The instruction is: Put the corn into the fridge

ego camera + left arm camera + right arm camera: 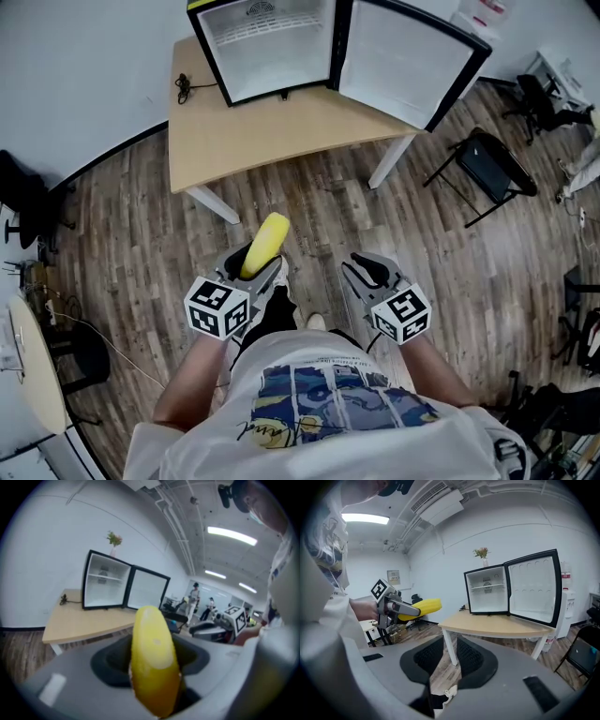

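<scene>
The yellow corn cob (265,246) lies lengthwise between the jaws of my left gripper (255,261), which is shut on it. In the left gripper view the corn (154,658) fills the middle and points toward the fridge (104,585). The small black fridge (272,47) stands open and empty on the far side of a wooden table (262,136), its door (403,61) swung out to the right. My right gripper (370,272) hovers beside the left one over the floor; its jaws (449,660) stand a little apart with nothing between them. Both grippers are well short of the table.
A black folding chair (492,169) stands to the right of the table. A round pale table (37,375) and dark chairs sit at the left edge. A black cable (185,89) lies on the table's left corner. Wooden floor runs between me and the table.
</scene>
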The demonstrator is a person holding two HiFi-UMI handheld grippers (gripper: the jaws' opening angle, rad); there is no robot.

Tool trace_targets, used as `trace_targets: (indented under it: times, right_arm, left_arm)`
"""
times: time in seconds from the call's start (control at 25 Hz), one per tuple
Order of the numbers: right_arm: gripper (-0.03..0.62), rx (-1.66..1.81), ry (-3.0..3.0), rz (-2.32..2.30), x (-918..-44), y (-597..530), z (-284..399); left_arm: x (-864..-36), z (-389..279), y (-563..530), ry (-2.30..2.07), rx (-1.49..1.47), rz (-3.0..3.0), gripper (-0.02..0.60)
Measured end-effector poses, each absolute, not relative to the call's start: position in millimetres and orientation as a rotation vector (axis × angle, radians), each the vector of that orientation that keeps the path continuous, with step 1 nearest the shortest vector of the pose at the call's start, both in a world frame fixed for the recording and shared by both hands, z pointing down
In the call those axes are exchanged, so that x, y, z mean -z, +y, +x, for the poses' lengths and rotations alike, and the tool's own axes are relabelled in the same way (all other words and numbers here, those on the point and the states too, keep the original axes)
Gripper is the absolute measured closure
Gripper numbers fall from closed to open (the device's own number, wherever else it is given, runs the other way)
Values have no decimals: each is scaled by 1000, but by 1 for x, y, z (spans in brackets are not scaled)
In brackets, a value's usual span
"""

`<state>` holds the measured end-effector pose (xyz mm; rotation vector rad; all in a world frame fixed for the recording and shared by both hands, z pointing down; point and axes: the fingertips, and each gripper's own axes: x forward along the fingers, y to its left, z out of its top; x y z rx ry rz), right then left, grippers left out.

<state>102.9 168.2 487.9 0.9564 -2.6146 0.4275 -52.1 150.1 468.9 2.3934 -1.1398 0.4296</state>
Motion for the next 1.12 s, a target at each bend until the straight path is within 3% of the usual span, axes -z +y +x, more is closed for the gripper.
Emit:
trace_targets:
  times: [0.16, 0.72, 1.12]
  right_arm:
    - [566, -390, -2593, 1041, -486, 125, 103]
    - [572, -400, -2472, 1290, -464, -30, 85]
    - [572, -448, -2468, 1282, -473, -98, 103]
  left_arm:
    - [-469, -57, 96, -1112, -396, 2425, 330]
    - [-436, -84, -126, -1000, -417, 2596, 330]
    - [-409, -66, -259, -1103, -414, 2641, 330]
